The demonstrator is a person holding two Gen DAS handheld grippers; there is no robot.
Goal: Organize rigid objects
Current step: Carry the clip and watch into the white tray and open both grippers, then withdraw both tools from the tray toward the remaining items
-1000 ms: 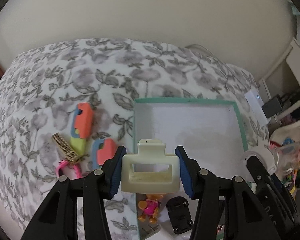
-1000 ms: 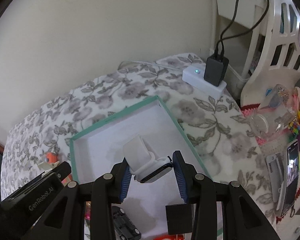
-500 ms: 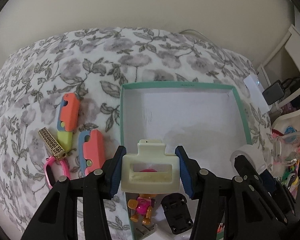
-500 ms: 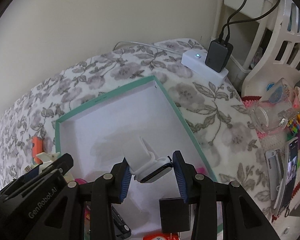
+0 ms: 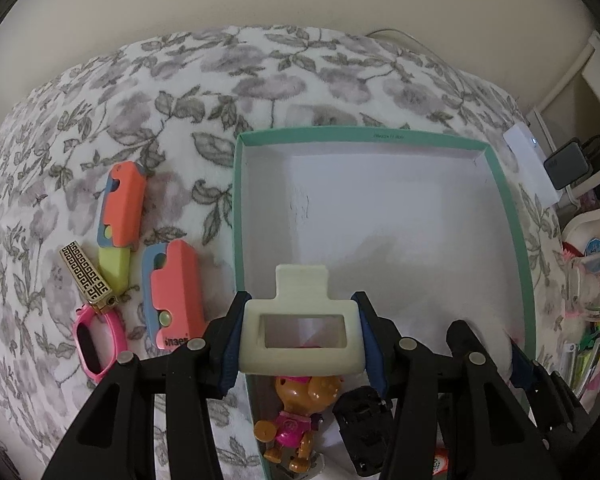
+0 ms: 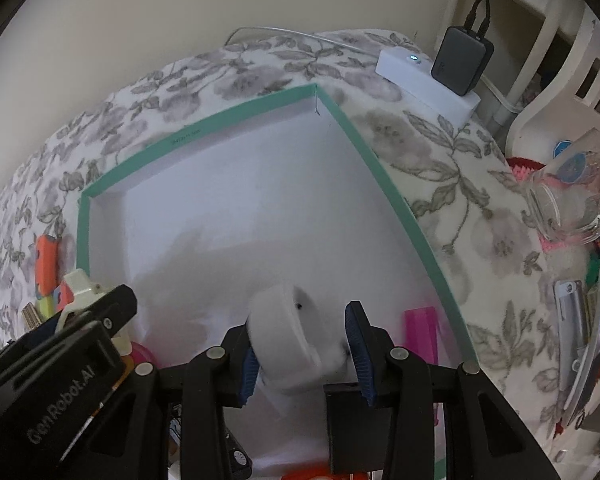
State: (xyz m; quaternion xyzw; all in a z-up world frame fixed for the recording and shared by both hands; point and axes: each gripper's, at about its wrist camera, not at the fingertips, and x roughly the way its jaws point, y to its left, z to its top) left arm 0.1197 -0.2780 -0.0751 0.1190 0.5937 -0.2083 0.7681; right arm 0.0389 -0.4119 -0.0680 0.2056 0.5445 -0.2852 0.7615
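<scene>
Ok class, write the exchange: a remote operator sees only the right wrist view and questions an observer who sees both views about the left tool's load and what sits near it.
Operator: I only see a cream edge at the left tool. What is it?
Observer: A cream frame with a rectangular window, clamped at both sides by the left tool.
Operator: Is anything in the box near it?
Observer: Yes, a toy dog in pink lies in the box against its left wall, on the near side of the frame.
</scene>
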